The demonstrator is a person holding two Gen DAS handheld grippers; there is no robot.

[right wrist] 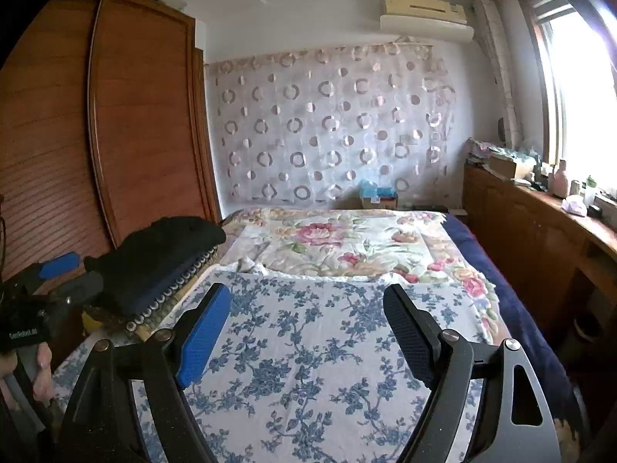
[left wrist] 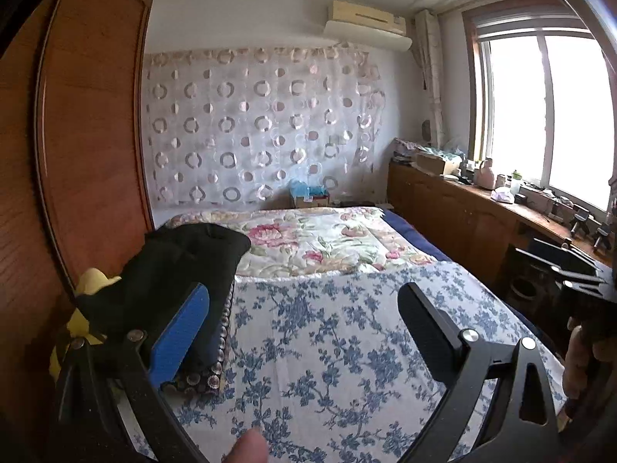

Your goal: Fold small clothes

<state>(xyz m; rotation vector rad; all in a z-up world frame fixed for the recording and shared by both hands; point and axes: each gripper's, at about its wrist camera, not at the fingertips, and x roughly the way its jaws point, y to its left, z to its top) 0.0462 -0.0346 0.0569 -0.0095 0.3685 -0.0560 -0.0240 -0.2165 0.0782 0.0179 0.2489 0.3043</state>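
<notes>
While both tools hang above the bed, nothing sits between the fingers of either.

Left tool (left wrist: 304, 316): fingers spread wide, one blue pad at left and one black pad at right, with only the sheet showing in the gap. In the right wrist view it appears at the far left edge (right wrist: 67, 270), gripped by a hand (right wrist: 27, 366).

Right tool (right wrist: 308, 320): fingers spread wide, holding nothing, aimed along the bed toward the far wall.

Black garment (left wrist: 185, 262): bunched in a heap at the left edge of the bed, beside the wardrobe (left wrist: 88, 115). In the left wrist view it lies just behind and left of the left tool's blue pad; whether the pad touches it cannot be told. In the right wrist view the garment (right wrist: 166, 247) lies up and to the left of the right tool, well clear of its fingers.

Under the garment: a dark folded cloth with a row of round studs along its edge (right wrist: 169, 293).

Yellow item (left wrist: 92, 281): partly hidden behind the black garment, at its left.

Sheet (left wrist: 327, 347): white with blue flowers, spread flat over the near part of the bed.

Quilt (right wrist: 347, 243): pink flower print, covers the far part of the bed.

Counter (right wrist: 540, 212): wooden, runs under the window at right, crowded with small objects.
</notes>
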